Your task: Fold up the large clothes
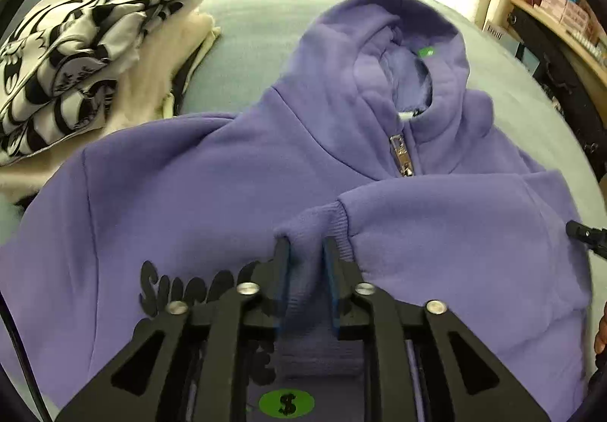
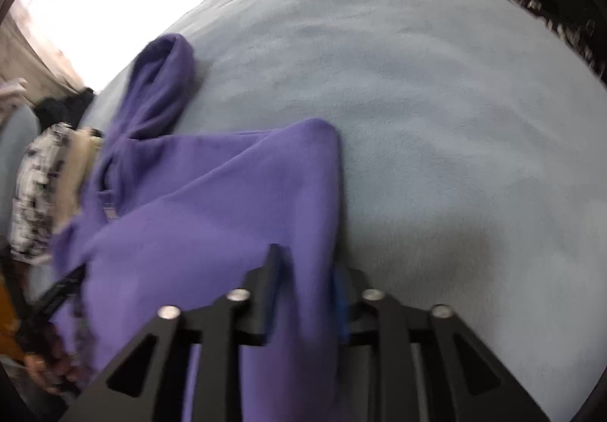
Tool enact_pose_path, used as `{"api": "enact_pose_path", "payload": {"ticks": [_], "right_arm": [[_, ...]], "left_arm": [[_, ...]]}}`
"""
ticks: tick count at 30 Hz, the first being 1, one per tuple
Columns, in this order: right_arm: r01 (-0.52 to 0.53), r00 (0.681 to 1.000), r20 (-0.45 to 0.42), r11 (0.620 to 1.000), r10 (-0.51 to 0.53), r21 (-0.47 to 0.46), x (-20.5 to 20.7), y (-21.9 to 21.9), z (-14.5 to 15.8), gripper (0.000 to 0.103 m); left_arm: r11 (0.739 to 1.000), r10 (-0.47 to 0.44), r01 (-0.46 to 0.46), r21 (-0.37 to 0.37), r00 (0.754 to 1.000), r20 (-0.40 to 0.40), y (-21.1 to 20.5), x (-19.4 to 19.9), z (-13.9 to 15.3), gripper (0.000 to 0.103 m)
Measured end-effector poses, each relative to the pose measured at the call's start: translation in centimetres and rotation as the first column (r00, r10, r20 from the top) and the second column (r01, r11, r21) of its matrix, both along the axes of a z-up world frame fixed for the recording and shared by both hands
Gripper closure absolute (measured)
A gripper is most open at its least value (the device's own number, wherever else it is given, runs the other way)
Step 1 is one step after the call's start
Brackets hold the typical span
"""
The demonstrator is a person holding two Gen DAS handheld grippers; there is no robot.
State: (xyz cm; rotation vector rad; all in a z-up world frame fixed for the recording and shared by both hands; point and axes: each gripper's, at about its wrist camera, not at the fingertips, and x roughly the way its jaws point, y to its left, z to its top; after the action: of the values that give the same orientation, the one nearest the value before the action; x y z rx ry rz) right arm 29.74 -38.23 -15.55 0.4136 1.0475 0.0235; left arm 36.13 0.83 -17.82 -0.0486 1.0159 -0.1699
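Note:
A purple zip hoodie (image 1: 189, 187) lies front up on a pale blue blanket (image 1: 258, 27), its hood (image 1: 409, 16) pointing away. Black lettering and a green dollar badge (image 1: 286, 403) mark the chest. One sleeve is folded across the front, and my left gripper (image 1: 307, 259) is shut on its ribbed cuff (image 1: 303, 228). In the right wrist view, my right gripper (image 2: 305, 281) is shut on the folded side edge of the hoodie (image 2: 208, 213), and fabric fills the gap between its pads. A black tip of the right gripper (image 1: 584, 236) shows at the hoodie's right edge.
A stack of folded clothes (image 1: 76, 54), black-and-white print on top of cream, sits on the blanket to the hoodie's left. A wooden shelf with boxes (image 1: 561, 5) stands at the right. Bare blanket (image 2: 455, 118) stretches to the hoodie's right. A person's hand (image 2: 45, 365) holds the left gripper.

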Motion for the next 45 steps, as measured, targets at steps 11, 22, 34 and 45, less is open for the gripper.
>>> {"api": "enact_pose_path", "payload": {"ticks": [11, 22, 34, 45], "right_arm": [[-0.105, 0.994, -0.026, 0.984, 0.103, -0.143, -7.1, 2.1, 0.0, 0.075], [-0.017, 0.996, 0.081, 0.965, 0.040, -0.261, -9.0, 3.3, 4.5, 0.069], [-0.246, 0.959, 0.103, 0.956, 0.265, -0.162, -1.9, 14.5, 4.1, 0.069], [-0.119, 0.990, 0.046, 0.955, 0.136, -0.271, 2.1, 9.0, 0.4, 0.072]], "left_arm": [[0.994, -0.074, 0.077, 0.078, 0.996, -0.045, -0.2, -4.7, -0.1, 0.075], [0.996, -0.020, 0.022, 0.091, 1.000, -0.015, 0.5, -7.0, 1.8, 0.075], [0.999, -0.047, 0.047, 0.008, 0.997, 0.056, -5.4, -6.1, 4.5, 0.074], [0.999, -0.021, 0.021, 0.049, 1.000, 0.002, -5.7, -1.7, -0.6, 0.076]]}}
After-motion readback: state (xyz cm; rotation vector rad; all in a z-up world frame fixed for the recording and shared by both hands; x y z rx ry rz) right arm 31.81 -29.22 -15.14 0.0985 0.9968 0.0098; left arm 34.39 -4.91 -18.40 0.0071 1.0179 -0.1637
